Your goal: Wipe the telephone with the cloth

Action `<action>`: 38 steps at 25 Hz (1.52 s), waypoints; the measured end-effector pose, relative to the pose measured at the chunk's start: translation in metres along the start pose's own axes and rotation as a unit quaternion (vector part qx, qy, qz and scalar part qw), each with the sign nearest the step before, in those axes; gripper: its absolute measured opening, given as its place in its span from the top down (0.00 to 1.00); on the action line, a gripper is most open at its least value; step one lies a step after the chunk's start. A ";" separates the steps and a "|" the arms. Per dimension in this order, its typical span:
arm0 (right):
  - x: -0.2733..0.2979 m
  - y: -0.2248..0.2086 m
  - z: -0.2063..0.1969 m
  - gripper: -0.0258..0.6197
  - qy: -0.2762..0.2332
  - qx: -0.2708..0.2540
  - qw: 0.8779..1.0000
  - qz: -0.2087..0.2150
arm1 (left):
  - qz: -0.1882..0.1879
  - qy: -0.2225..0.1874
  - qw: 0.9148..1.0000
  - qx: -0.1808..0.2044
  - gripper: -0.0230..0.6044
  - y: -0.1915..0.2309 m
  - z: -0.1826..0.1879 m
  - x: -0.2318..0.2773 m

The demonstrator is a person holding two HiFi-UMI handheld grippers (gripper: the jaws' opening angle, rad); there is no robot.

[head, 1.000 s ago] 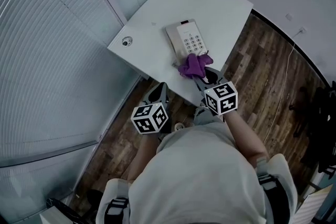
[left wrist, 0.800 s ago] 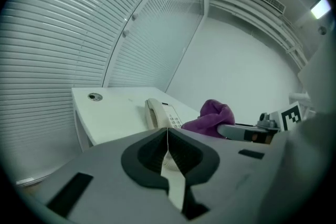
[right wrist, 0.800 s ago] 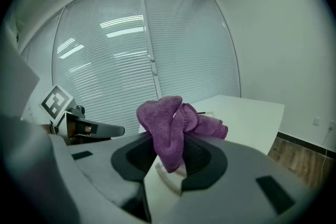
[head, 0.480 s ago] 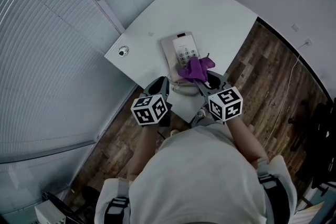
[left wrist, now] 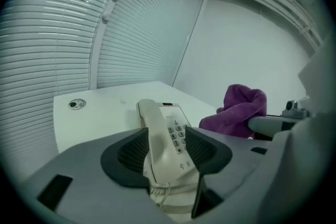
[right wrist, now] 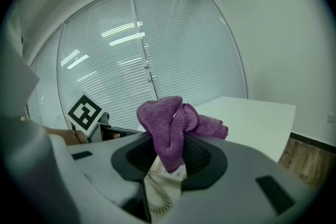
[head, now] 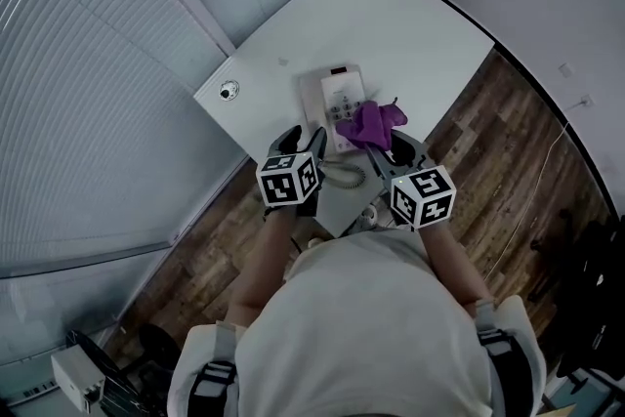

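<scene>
A cream telephone (head: 335, 99) lies on the white table (head: 420, 24), its handset (left wrist: 159, 131) along its left side and its coiled cord (head: 342, 175) at the near end. My left gripper (head: 305, 142) is at the phone's near left end. Its jaws have just been opening and stand open, with the handset between them in the left gripper view and a gap on the keypad side. My right gripper (head: 387, 149) is shut on a purple cloth (head: 371, 122), which hangs bunched over the phone's right edge. The cloth (right wrist: 169, 123) fills the right gripper's (right wrist: 170, 157) jaws.
A small round disc (head: 229, 91) sits near the table's left corner. Window blinds (head: 88, 63) run along the left and a white wall stands behind the table. Wooden floor (head: 508, 171) lies to the right, with a thin cable on it. The person's body fills the lower frame.
Both grippers have moved forward over the table's near edge. The left one has come up to the phone's near left end with its jaws spread. The cloth stays in the right gripper.
</scene>
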State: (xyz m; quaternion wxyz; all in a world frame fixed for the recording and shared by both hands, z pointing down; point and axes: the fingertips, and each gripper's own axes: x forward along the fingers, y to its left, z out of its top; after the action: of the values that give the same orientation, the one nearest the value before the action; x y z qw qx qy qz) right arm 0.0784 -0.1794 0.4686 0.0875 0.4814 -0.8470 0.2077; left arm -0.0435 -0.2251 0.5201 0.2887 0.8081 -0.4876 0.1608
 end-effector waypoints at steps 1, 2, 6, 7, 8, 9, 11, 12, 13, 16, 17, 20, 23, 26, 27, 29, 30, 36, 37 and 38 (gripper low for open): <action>0.001 -0.002 0.001 0.75 -0.001 -0.001 1.000 0.003 | 0.002 0.004 1.000 0.003 0.61 -0.001 0.000 0.005; 0.003 -0.003 0.002 0.75 0.000 -0.004 1.000 0.006 | 0.004 0.008 1.000 0.005 0.60 -0.001 0.000 0.011; 0.012 -0.007 0.002 0.75 0.009 -0.013 1.000 0.024 | 0.035 0.015 0.999 0.009 0.58 0.004 0.001 0.029; 0.013 -0.008 0.001 0.75 0.012 -0.015 0.999 0.028 | 0.046 0.015 0.999 0.009 0.57 0.005 0.002 0.033; 0.014 -0.011 0.001 0.75 0.013 -0.017 0.999 0.031 | 0.058 0.015 0.998 0.008 0.56 0.007 0.003 0.037; 0.015 -0.013 0.001 0.75 0.014 -0.018 0.999 0.033 | 0.069 0.015 0.998 0.007 0.55 0.009 0.004 0.041; 0.017 -0.019 0.002 0.75 0.014 -0.016 0.999 0.036 | 0.086 0.018 0.996 0.007 0.54 0.011 0.005 0.050; 0.019 -0.022 0.002 0.75 0.014 -0.015 0.999 0.037 | 0.094 0.020 0.995 0.008 0.53 0.012 0.006 0.053; 0.020 -0.024 0.002 0.75 0.015 -0.015 0.999 0.039 | 0.101 0.022 0.995 0.010 0.53 0.014 0.006 0.057; 0.022 -0.030 0.003 0.75 0.017 -0.014 0.999 0.047 | 0.126 0.024 0.992 0.013 0.53 0.017 0.007 0.065; 0.022 -0.032 0.003 0.75 0.018 -0.014 0.999 0.049 | 0.134 0.024 0.991 0.012 0.53 0.018 0.007 0.068; 0.024 -0.038 0.002 0.75 0.022 -0.013 0.998 0.055 | 0.153 0.024 0.988 0.007 0.53 0.022 0.009 0.075; 0.026 -0.043 0.002 0.75 0.026 -0.012 0.998 0.060 | 0.175 0.023 0.984 0.004 0.53 0.028 0.010 0.078; 0.027 -0.048 0.002 0.75 0.027 -0.011 0.998 0.064 | 0.195 0.022 0.980 0.002 0.56 0.032 0.010 0.079; 0.028 -0.049 0.001 0.75 0.027 -0.011 0.997 0.065 | 0.199 0.022 0.980 0.002 0.58 0.032 0.010 0.079; 0.030 -0.051 0.001 0.75 0.028 -0.010 0.997 0.067 | 0.203 0.022 0.979 0.004 0.59 0.033 0.010 0.080; 0.031 -0.051 0.001 0.75 0.028 -0.009 0.997 0.067 | 0.205 0.021 0.979 0.004 0.59 0.033 0.010 0.080; 0.032 -0.053 0.003 0.75 0.022 -0.008 0.997 0.069 | 0.202 0.015 0.979 -0.010 0.60 0.034 0.009 0.079; 0.032 -0.054 0.004 0.75 0.020 -0.008 0.997 0.068 | 0.199 0.014 0.980 -0.014 0.60 0.035 0.010 0.079; 0.033 -0.054 0.006 0.75 0.019 -0.008 0.998 0.067 | 0.195 0.013 0.981 -0.019 0.60 0.035 0.010 0.079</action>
State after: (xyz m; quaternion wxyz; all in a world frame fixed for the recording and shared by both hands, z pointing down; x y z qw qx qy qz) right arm 0.1072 -0.2321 0.4894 0.0932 0.4185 -0.8774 0.2151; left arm -0.0378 -0.2987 0.5658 0.2736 0.6896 -0.6349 0.2155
